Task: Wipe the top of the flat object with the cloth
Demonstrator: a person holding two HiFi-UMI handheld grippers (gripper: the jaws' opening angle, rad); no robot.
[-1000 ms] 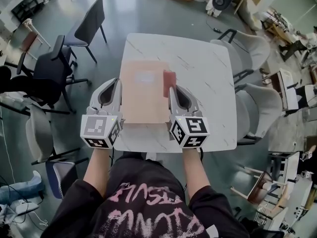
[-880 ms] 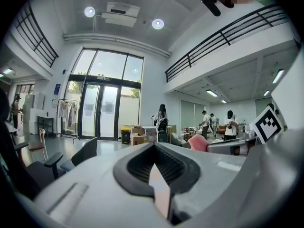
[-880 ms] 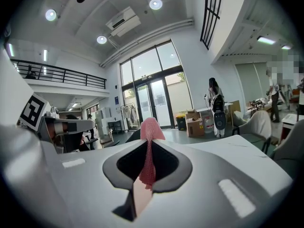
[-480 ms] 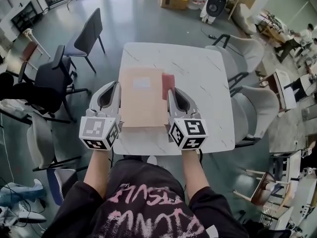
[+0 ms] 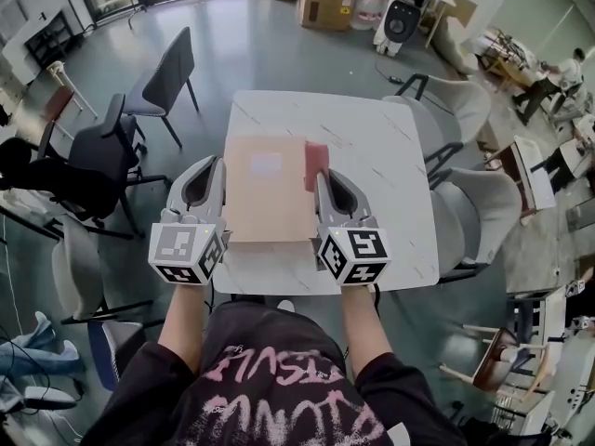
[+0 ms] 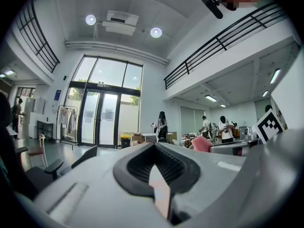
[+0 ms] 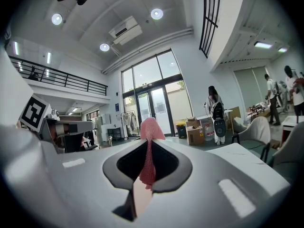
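The left tool (image 5: pixel 208 175) is closed on the left edge of the flat object (image 5: pixel 265 198), a tan sheet. The left gripper view shows that thin edge pinched between the jaws. The sheet spans from one tool to the other above the white marbled counter (image 5: pixel 386 156); contact with the counter cannot be determined. The red cloth (image 5: pixel 316 163) sits at the sheet's right edge. The right tool (image 5: pixel 330 186) is clamped on the cloth together with that edge.
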